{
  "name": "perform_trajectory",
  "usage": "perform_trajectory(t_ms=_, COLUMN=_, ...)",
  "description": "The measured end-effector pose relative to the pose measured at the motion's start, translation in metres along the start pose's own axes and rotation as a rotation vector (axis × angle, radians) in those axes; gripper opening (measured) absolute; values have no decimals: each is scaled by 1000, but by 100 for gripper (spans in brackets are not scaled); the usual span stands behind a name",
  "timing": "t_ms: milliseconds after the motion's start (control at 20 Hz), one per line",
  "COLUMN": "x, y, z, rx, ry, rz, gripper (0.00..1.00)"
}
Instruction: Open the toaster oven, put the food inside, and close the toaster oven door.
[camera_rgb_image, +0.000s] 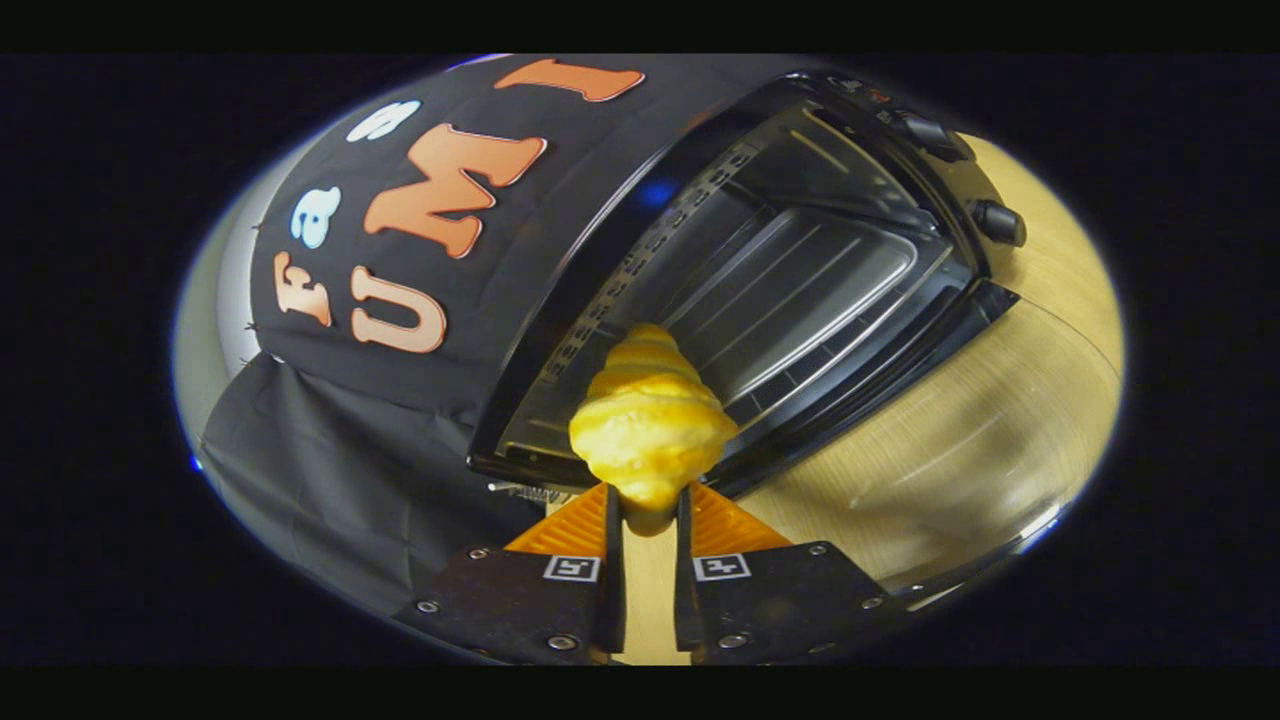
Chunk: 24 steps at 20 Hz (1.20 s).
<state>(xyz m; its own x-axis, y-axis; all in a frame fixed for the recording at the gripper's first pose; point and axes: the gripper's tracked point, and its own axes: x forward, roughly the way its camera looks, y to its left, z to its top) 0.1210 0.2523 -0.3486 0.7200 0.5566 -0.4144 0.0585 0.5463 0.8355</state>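
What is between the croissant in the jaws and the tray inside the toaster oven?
In the gripper view, the gripper is shut on the croissant. Between it and the tray lies the lowered oven door, with nothing else in that stretch.

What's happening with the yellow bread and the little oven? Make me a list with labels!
food: croissant, yellow, held up off the table
tool: tool shut on the croissant, both fingers pressing its lower end
toaster oven: toaster oven just beyond the croissant, its inside open to view
oven inside: tray with nothing on it
knobs: knob on the oven's control side
table: wooden table under the oven
step now: food not yet inside the oven
likely next: move the croissant forward onto the tray
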Motion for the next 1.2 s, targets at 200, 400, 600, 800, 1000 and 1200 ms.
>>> perform_trajectory(t_ms=200, x=12, y=5, z=12, rx=38, ry=-40, rz=24, gripper=19)
perform_trajectory(t_ms=400, x=21, y=7, z=27, rx=80, ry=-70, rz=39, gripper=20)
perform_trajectory(t_ms=600, x=33, y=6, z=36, rx=69, ry=-100, rz=21, gripper=32)
perform_trajectory(t_ms=800, x=18, y=10, z=36, rx=-7, ry=-152, rz=17, gripper=66)
perform_trajectory(t_ms=1000, x=-5, y=5, z=23, rx=-59, ry=-146, rz=-23, gripper=98)
perform_trajectory(t_ms=1200, x=-46, y=-7, z=22, rx=-125, ry=-172, rz=-78, gripper=98)
